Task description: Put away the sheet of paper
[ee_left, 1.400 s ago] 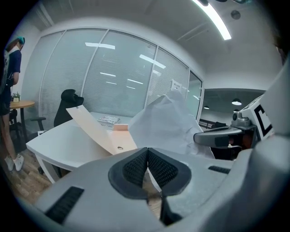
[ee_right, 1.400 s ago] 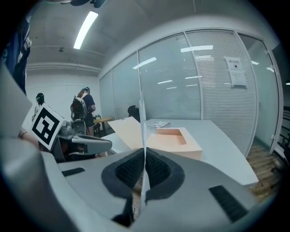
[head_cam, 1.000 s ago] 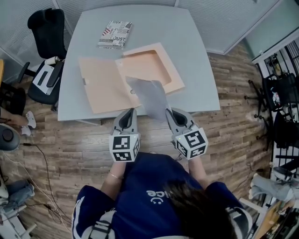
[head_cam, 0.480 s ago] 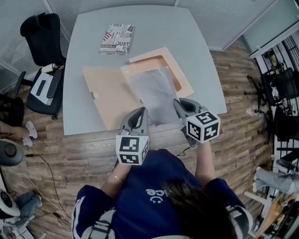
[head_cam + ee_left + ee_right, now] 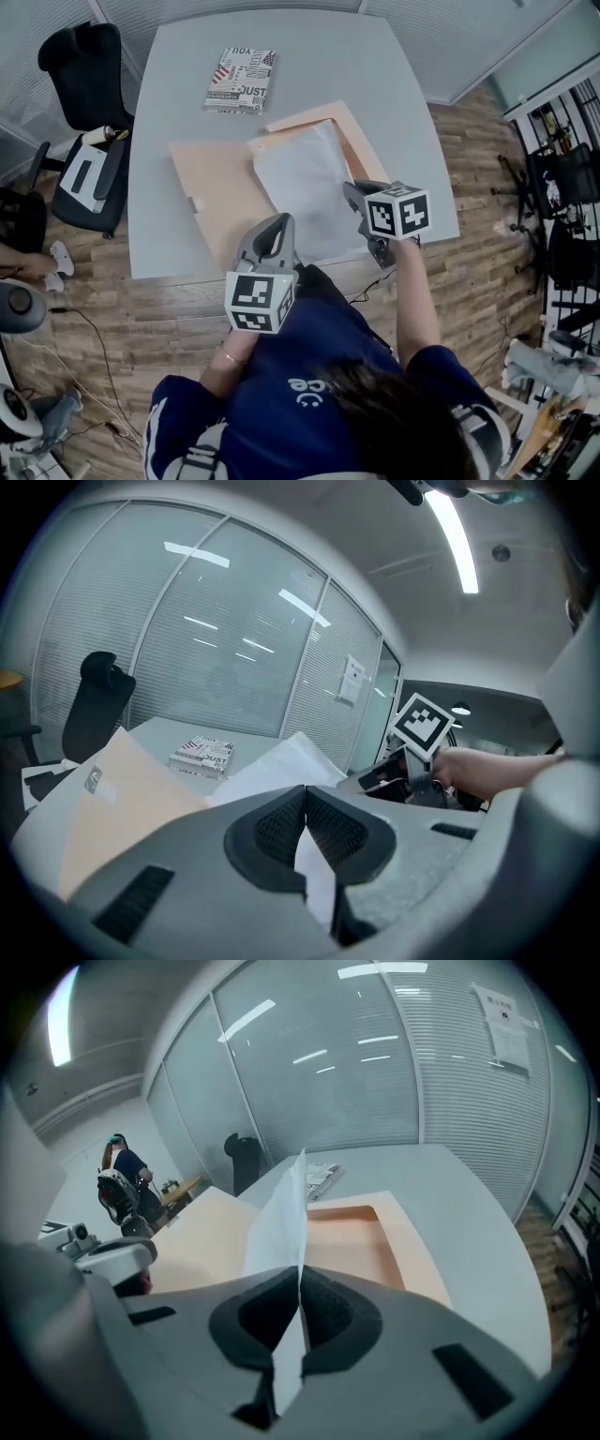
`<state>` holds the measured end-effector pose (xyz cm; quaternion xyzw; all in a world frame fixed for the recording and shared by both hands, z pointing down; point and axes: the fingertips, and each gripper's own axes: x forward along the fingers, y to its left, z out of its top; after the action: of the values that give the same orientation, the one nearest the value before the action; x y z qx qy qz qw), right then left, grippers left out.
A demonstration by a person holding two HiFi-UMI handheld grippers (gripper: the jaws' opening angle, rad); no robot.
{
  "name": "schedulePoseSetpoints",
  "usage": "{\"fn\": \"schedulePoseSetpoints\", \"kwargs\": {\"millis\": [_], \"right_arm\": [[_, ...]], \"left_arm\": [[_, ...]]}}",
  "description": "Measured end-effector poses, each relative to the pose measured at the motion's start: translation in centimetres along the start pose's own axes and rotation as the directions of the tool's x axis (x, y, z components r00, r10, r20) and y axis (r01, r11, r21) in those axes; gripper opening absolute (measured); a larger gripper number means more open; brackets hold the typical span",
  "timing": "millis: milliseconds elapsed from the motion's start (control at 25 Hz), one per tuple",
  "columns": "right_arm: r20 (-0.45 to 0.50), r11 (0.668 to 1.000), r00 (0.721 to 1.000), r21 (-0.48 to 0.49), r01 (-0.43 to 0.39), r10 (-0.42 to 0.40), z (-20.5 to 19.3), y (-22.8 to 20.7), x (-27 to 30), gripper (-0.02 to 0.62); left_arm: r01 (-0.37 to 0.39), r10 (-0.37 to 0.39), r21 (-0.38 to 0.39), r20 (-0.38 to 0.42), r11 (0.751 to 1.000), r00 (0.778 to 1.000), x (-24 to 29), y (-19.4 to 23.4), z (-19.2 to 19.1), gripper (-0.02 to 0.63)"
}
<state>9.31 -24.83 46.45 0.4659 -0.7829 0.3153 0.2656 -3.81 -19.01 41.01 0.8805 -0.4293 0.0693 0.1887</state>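
Note:
A white sheet of paper [image 5: 302,187] is spread over the recessed half of an open peach folder [image 5: 354,141] on the grey table [image 5: 394,75]. My left gripper [image 5: 279,225] is shut on the sheet's near left edge; the paper [image 5: 281,761] shows between its pads [image 5: 328,822]. Over at the sheet's near right edge, my right gripper [image 5: 356,190] is also shut on the paper [image 5: 281,1218], which stands edge-on between its pads [image 5: 323,1312]. The folder's flat flap [image 5: 211,187] lies open to the left.
A printed book [image 5: 240,81] lies at the table's far left. A black office chair [image 5: 84,66] stands left of the table. Wooden floor lies between me and the table's near edge. A metal rack [image 5: 562,187] stands at the right.
Both grippers have moved forward over the table's near edge, carrying the sheet. It has gone from hanging in front of the folder to lying spread over its recessed half.

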Motion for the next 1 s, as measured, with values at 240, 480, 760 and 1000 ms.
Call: {"fn": "schedulePoseSetpoints", "kwargs": {"millis": [240,480,760,1000], "right_arm": [[-0.174,0.993,0.983,0.112,-0.031,0.050,-0.8,-2.6,4.7,0.009],[-0.269,0.981,0.960,0.194,-0.029,0.081,-1.7,-4.8,7.7,0.009],[-0.355,0.974,0.927,0.224,-0.043,0.123,-2.4,-6.3,10.5,0.009],[-0.343,0.965,0.927,0.255,-0.066,0.154,-1.7,-6.9,12.2,0.009]], "left_arm": [[-0.063,0.063,-0.009,0.017,0.998,0.998,1.7,1.2,1.7,0.005],[-0.107,0.107,-0.006,0.029,0.994,0.994,3.7,1.7,3.1,0.005],[-0.212,0.212,-0.035,0.013,0.977,0.977,4.1,4.5,2.9,0.005],[-0.244,0.245,-0.045,0.002,0.969,0.970,4.5,5.0,2.6,0.005]]}}
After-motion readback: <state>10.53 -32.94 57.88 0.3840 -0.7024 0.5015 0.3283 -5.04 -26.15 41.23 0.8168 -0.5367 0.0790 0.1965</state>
